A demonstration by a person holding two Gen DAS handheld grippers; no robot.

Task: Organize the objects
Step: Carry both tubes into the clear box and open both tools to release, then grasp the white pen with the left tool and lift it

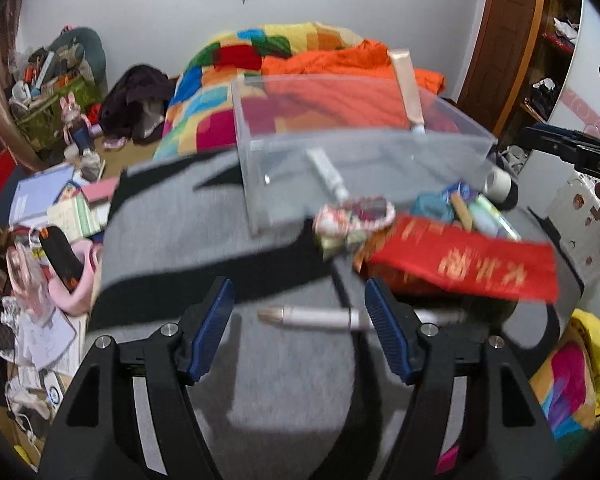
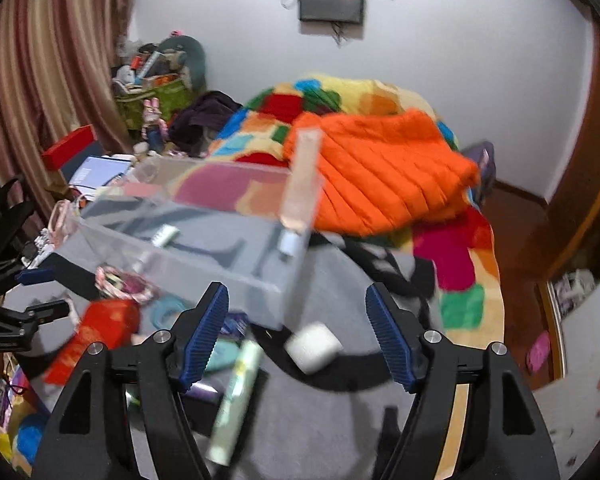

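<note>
A clear plastic box (image 1: 340, 148) (image 2: 204, 256) stands on a grey and black cloth (image 1: 172, 232). A tall beige tube (image 1: 408, 88) (image 2: 300, 184) leans in its corner and a white tube (image 1: 328, 172) lies inside. My left gripper (image 1: 300, 312) is open, with a silver pen (image 1: 312, 317) lying between its fingers. A red packet (image 1: 460, 264), a patterned pouch (image 1: 356, 220) and a pale green tube (image 2: 236, 396) lie beside the box. My right gripper (image 2: 296, 320) is open above a white tape roll (image 2: 314, 346).
A bed with a colourful quilt and an orange blanket (image 2: 384, 176) lies behind. Books and clutter (image 1: 60, 200) crowd the floor at left. A wooden door (image 1: 512, 32) and shelves stand at right. The right gripper (image 1: 572, 148) shows at the left wrist view's right edge.
</note>
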